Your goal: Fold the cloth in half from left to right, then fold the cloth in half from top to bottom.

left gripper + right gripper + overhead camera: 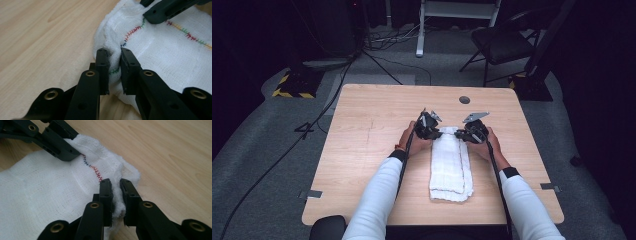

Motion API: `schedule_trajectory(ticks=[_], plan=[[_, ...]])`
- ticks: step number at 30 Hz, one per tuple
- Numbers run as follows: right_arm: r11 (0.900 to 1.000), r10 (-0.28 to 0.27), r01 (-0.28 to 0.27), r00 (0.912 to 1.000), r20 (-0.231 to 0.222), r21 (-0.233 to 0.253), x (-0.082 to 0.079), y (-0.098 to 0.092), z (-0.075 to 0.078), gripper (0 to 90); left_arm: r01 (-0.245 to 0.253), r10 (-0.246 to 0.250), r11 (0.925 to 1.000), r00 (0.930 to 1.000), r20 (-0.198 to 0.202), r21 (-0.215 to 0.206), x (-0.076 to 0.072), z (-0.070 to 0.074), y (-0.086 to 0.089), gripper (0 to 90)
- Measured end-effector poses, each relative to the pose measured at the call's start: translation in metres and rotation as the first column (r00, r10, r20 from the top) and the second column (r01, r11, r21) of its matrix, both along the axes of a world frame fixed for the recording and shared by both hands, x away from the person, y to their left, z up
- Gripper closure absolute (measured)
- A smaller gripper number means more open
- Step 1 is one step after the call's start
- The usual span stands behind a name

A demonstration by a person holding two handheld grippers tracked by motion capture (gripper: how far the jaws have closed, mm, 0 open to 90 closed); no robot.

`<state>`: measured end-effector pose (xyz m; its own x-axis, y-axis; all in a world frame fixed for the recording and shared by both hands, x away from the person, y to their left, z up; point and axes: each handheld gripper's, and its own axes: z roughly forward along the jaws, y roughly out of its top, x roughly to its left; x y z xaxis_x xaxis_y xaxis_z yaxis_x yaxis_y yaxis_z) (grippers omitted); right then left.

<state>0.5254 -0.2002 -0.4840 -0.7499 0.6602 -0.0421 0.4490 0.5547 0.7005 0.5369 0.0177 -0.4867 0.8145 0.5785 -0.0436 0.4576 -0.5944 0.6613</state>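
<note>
Wooden table fills the middle of the high view; dark floor, cables and a folding chair sit in the upper part of the frame. A small round grommet marks the table's far edge, upper centre.

White cloth, already folded into a long narrow strip, lies at centre frame, running from the grippers down toward the lower edge of the table. It looks several layers thick at the near end.

Both hands meet at the strip's far end, just above centre. Left gripper sits at the far-left corner, right gripper at the far-right corner.

Left gripper view: jaws pinched on a bunched fold of the cloth's edge, fabric squeezed between the pads at lower centre; coloured stitching runs off toward the upper right. Right gripper view: jaws likewise clamped on the corner, a tuft of cloth between them at lower centre.

Step in hand, as I judge it: both far corners are secured, ready for another fold along the length.

Next move likely calls for lifting both corners together, evenly, carrying them toward the near end, and laying them flush on the lower edge without dragging the layers underneath.
</note>
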Motion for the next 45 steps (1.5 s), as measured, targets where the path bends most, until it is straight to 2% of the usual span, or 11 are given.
schedule_trajectory(ticks=[6, 11, 17, 24, 28, 36, 38, 41, 45], plan=[[1.0, -0.02, 0.019, 0.9972, 0.073, 0.013, 0.0, 0.003, 0.01, 81.6, -0.025, 0.024, 0.9997, 0.9979, 0.06, 0.003, 0.002, 0.012, 0.002, 80.1], [1.0, -0.022, 0.02, 0.9936, 0.111, 0.013, 0.0, 0.008, 0.018, 81.8, -0.031, 0.031, 0.9995, 0.9951, 0.094, -0.002, 0.003, 0.021, 0.007, 80.3], [1.0, -0.015, 0.013, 0.9877, 0.155, 0.015, -0.002, 0.013, 0.031, 82.0, -0.016, 0.015, 0.9999, 0.993, 0.117, 0.003, 0.003, 0.032, 0.014, 80.4], [1.0, 0.0, -0.003, 0.9794, 0.202, 0.014, -0.005, 0.021, 0.044, 82.1, -0.012, 0.014, 0.9998, 0.9901, 0.14, -0.014, 0.002, 0.042, 0.024, 80.2], [1.0, -0.002, -0.003, 0.9761, 0.218, 0.025, -0.007, 0.02, 0.05, 82.1, 0.01, -0.006, 0.9995, 0.9875, 0.158, -0.028, -0.004, 0.051, 0.026, 80.1], [0.999, 0.024, -0.033, 0.97, 0.242, 0.034, -0.02, 0.014, 0.062, 82.2, 0.044, -0.04, 0.9989, 0.9813, 0.188, -0.016, -0.014, 0.063, 0.024, 79.8], [0.998, 0.03, -0.041, 0.9683, 0.248, 0.041, -0.024, 0.012, 0.064, 82.2, 0.067, -0.062, 0.9975, 0.9772, 0.203, -0.019, -0.019, 0.065, 0.026, 79.8], [0.996, 0.047, -0.063, 0.9674, 0.249, 0.06, -0.031, 0.009, 0.067, 82.2, 0.09, -0.08, 0.9953, 0.9752, 0.206, -0.036, -0.027, 0.066, 0.031, 79.7], [0.994, 0.077, -0.095, 0.9627, 0.259, 0.058, -0.046, 0.007, 0.068, 82.2, 0.118, -0.108, 0.9924, 0.9704, 0.216, -0.034, -0.039, 0.066, 0.032, 79.7]])
